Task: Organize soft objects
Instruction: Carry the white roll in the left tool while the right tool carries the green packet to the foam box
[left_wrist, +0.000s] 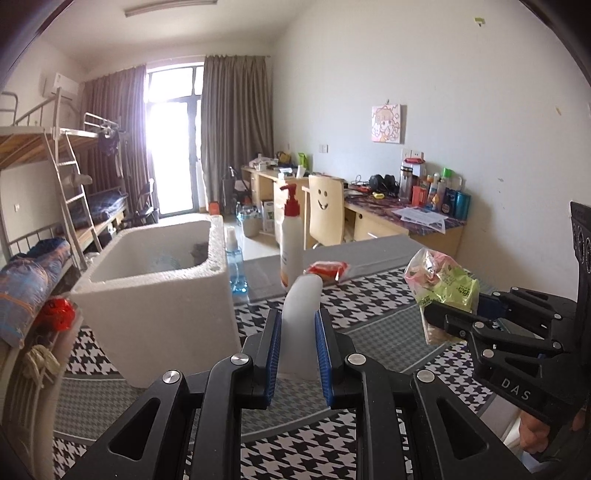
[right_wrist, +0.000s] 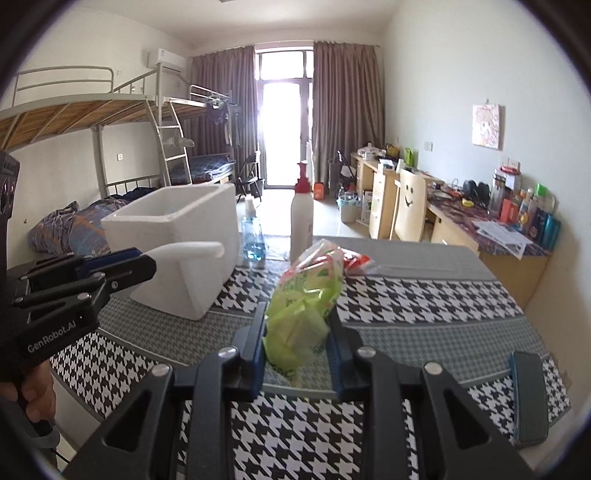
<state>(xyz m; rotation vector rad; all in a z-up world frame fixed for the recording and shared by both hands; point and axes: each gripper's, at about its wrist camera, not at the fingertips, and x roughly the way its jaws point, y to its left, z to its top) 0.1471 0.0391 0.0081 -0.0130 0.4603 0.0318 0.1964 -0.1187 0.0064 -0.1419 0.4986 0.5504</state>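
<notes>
My left gripper (left_wrist: 298, 325) is shut on a white foam piece (left_wrist: 301, 325) and holds it above the houndstooth cloth, right of the white foam box (left_wrist: 155, 295). The foam piece also shows in the right wrist view (right_wrist: 184, 253). My right gripper (right_wrist: 297, 332) is shut on a green and pink plastic bag of tissue packs (right_wrist: 306, 302), held above the table. That bag also shows in the left wrist view (left_wrist: 443, 291), with the right gripper (left_wrist: 443, 321) at the right. A red packet (left_wrist: 328, 269) lies on the table behind.
A white pump bottle (left_wrist: 291, 243) and a blue spray bottle (left_wrist: 234, 262) stand beside the box. The foam box (right_wrist: 177, 240) holds some items. A dark blue flat object (right_wrist: 528, 398) lies at the table's right edge. Bunk beds, desks and a chair stand beyond.
</notes>
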